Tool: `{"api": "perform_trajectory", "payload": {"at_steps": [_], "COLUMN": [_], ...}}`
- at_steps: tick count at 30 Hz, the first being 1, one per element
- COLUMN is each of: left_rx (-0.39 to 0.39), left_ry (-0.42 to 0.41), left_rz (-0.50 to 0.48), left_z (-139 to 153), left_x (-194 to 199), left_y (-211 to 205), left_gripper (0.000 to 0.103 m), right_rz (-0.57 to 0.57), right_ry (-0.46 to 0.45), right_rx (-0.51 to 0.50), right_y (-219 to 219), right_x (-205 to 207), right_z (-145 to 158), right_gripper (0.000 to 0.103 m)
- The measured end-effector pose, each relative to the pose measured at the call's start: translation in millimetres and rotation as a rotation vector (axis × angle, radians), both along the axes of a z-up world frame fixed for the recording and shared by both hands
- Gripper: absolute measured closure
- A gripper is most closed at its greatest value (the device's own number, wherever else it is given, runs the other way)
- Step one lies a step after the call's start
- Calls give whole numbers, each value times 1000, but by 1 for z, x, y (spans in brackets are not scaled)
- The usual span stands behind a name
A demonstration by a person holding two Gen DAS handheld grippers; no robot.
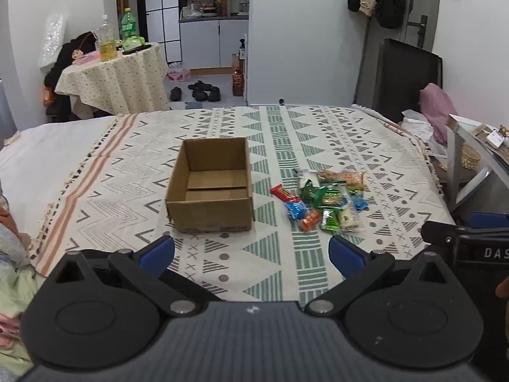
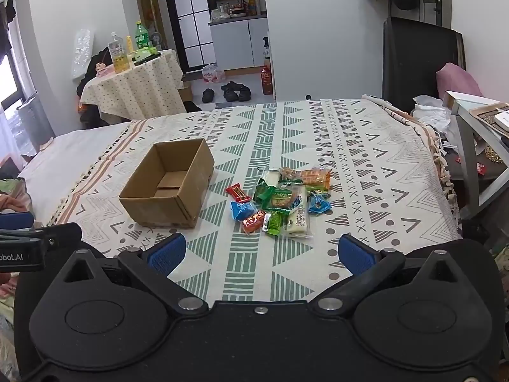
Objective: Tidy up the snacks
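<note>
An empty brown cardboard box [image 1: 210, 187] [image 2: 168, 184] stands open-topped on the patterned bedspread [image 1: 280, 146] [image 2: 350, 159]. To its right lies a pile of several wrapped snacks [image 1: 324, 200] [image 2: 280, 203]: red, blue, orange, green and white packets. My left gripper [image 1: 251, 251] hovers open near the bed's front edge, just short of the box and pile. My right gripper [image 2: 261, 250] is also open, with nothing between its blue pads, a little short of the snacks. Each gripper's side shows at the edge of the other's view.
A small table with a dotted cloth [image 1: 114, 76] [image 2: 133, 82] holding bottles stands beyond the bed at left. Shoes [image 1: 203, 90] lie on the floor by the kitchen doorway. A grey shelf frame [image 1: 477, 165] [image 2: 477, 146] and a pink pillow [image 2: 458, 79] sit at the right.
</note>
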State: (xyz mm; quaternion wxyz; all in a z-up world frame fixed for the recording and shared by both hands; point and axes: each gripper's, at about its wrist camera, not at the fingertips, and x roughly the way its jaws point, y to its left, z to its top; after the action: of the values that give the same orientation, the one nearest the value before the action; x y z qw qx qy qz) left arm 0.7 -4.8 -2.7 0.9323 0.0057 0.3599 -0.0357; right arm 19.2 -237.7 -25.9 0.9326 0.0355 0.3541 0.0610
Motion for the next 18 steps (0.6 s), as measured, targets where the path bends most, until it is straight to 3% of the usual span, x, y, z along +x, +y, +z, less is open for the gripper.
{"api": "perform_trajectory", "payload": {"at_steps": [18], "left_rx": [-23], "left_ry": [-3], "left_rz": [-26], "left_z": [0], "left_x": [0], "left_y": [-4], "left_gripper": [0], "right_rz": [1], "right_ry": [6], "right_rx": [2], "right_y": [-6], "right_x": [0], "right_z": [1], "right_gripper": [0]}}
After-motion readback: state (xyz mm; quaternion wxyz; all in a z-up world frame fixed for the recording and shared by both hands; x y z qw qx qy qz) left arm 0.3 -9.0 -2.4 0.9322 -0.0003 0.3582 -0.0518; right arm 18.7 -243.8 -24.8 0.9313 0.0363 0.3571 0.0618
